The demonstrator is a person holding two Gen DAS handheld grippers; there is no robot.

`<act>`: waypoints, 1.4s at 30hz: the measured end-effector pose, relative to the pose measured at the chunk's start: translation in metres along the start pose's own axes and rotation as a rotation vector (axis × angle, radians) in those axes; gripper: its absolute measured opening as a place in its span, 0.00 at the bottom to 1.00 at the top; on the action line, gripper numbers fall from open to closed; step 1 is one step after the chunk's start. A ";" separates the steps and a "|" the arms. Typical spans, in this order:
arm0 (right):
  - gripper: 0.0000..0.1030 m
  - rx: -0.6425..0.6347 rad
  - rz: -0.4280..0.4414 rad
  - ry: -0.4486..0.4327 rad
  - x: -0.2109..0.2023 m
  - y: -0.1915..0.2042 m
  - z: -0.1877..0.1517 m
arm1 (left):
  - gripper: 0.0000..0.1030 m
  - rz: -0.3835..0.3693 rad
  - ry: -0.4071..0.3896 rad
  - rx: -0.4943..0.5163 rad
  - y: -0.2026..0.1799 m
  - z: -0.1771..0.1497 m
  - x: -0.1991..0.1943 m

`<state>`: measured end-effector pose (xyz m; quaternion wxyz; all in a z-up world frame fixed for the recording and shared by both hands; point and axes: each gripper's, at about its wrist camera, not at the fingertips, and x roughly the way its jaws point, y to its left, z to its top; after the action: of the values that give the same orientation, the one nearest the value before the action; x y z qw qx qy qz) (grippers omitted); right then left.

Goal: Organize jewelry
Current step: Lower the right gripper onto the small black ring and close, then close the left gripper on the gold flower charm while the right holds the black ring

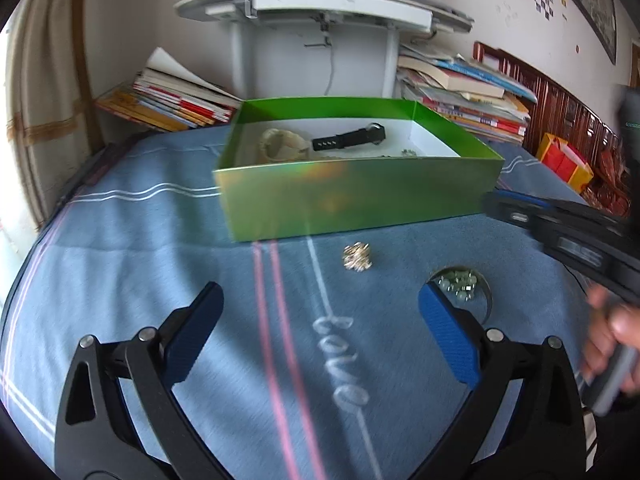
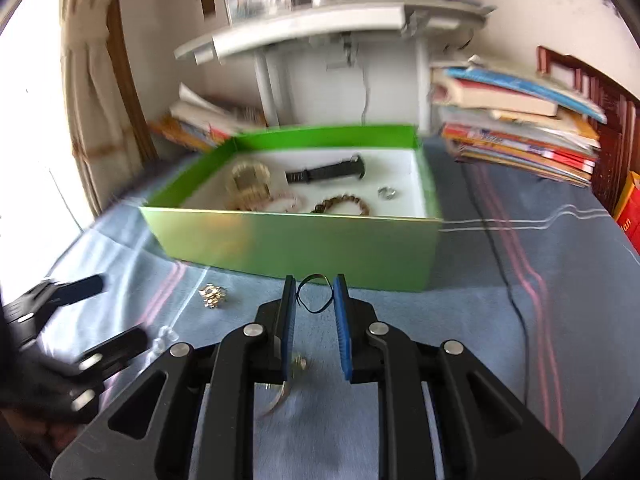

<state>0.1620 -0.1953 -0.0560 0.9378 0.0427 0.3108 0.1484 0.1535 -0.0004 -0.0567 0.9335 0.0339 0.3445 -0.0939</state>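
Observation:
An open green box (image 1: 360, 196) (image 2: 296, 240) stands on the blue cloth. It holds a black watch (image 1: 348, 138) (image 2: 328, 172), a chunky cream bracelet (image 1: 280, 146) (image 2: 248, 184), bead bracelets (image 2: 344, 204) and a silver ring (image 2: 387, 193). In front of it lie a small gold piece (image 1: 357, 257) (image 2: 212, 294) and pale beads (image 1: 460, 286) (image 2: 164, 336) inside a metal bangle (image 1: 489, 300). My left gripper (image 1: 321, 288) (image 2: 120, 307) is open wide just short of them, its right finger beside the beads. My right gripper (image 2: 315, 278) (image 1: 496, 206) is shut on a thin dark loop (image 2: 306, 304) before the box's near wall.
Stacks of books (image 1: 180, 100) (image 2: 520, 128) lie behind the box on both sides of a white stand (image 1: 320, 8). A dark cable (image 2: 512, 288) runs over the cloth at the right. A hand (image 1: 612, 344) grips the right tool's handle. Red and yellow packages (image 1: 564, 160) sit at far right.

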 end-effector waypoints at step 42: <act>0.18 0.038 -0.018 -0.043 -0.031 -0.033 -0.050 | 0.20 0.071 0.019 -0.106 0.019 -0.024 -0.002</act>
<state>0.1169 -0.2362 -0.0845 0.9446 0.0610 0.2938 0.1328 0.1402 0.0216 -0.0735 0.9333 -0.0024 0.3566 -0.0420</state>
